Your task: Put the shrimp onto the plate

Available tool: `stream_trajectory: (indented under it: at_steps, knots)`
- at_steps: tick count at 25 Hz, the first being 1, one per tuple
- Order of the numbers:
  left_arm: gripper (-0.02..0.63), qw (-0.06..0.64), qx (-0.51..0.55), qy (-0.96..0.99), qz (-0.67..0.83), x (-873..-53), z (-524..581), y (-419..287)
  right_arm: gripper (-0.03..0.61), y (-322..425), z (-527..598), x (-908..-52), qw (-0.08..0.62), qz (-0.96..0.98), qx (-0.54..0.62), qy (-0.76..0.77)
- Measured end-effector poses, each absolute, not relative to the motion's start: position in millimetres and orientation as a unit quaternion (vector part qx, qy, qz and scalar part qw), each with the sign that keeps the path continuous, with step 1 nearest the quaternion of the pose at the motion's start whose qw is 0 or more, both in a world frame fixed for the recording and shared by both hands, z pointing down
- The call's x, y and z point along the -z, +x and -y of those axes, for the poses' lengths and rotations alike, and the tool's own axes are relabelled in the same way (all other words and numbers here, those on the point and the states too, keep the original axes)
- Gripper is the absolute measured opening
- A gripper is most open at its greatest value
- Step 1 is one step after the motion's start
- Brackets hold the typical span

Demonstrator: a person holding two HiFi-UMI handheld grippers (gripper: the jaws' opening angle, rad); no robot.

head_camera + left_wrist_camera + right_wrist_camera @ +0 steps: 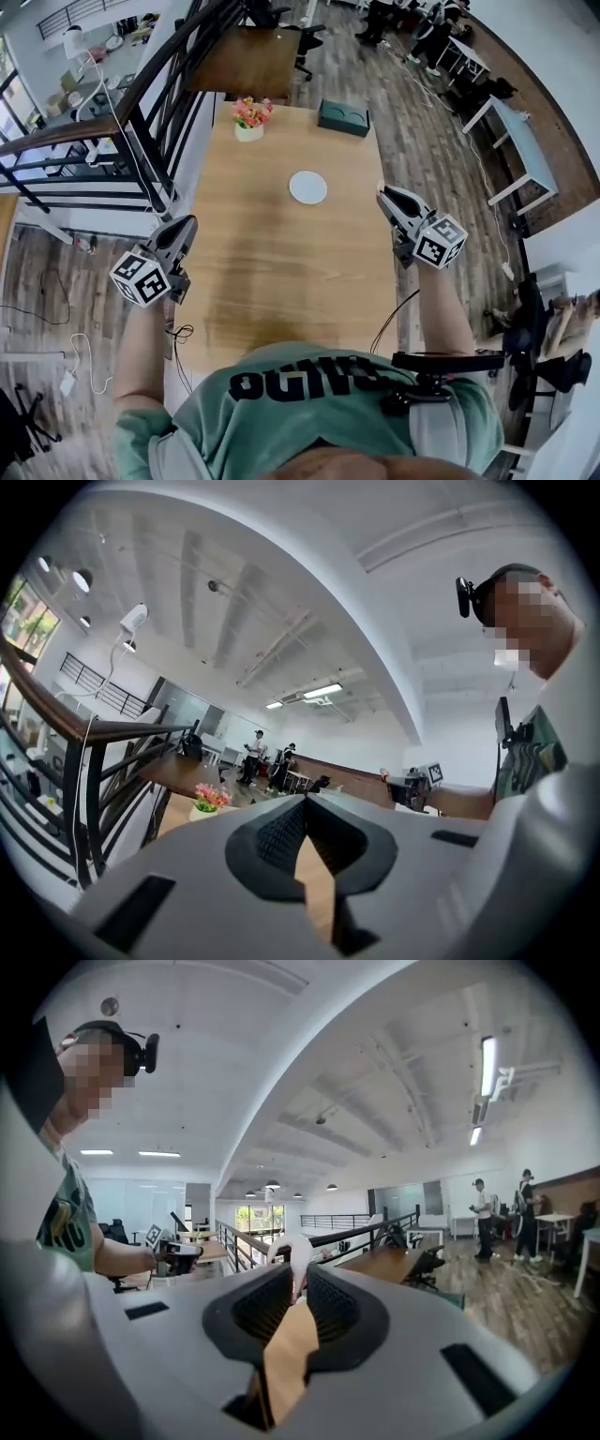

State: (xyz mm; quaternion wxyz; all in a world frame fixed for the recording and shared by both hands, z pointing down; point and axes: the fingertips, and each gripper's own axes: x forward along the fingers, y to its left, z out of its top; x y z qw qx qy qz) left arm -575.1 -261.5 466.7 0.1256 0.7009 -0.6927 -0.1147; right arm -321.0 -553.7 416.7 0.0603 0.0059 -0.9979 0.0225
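Observation:
A pale white-and-pink shrimp point(292, 1252) sticks up from between the tips of my right gripper point(296, 1277), which is shut on it. In the head view that right gripper point(384, 195) hovers at the table's right edge, just right of the small round white plate point(307, 187), which has nothing on it. My left gripper point(185, 225) is at the table's left edge, level and pointing along the table. In the left gripper view its fingertips point(305, 800) meet with nothing between them.
The wooden table point(281, 272) also carries a white pot of pink flowers point(249, 118) and a dark green box point(343, 117) at its far end. A black stair railing point(141, 112) runs along the left side. People stand in the background.

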Motion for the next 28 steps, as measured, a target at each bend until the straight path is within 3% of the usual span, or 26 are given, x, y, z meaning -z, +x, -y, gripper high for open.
stream_trajectory:
  at_steps: [11, 28]
  knots:
    - [0.003, 0.136, 0.019, 0.713, 0.687, -472.6, 382.3, -618.3, 0.055, -386.9, 640.7, -422.5, 0.082, 0.996, 0.021, 0.029]
    - [0.003, 0.257, -0.026, 0.743, 0.617, -707.5, 563.0, -645.3, 0.055, -511.5, 739.9, -659.6, 0.233, 0.972, 0.008, -0.017]
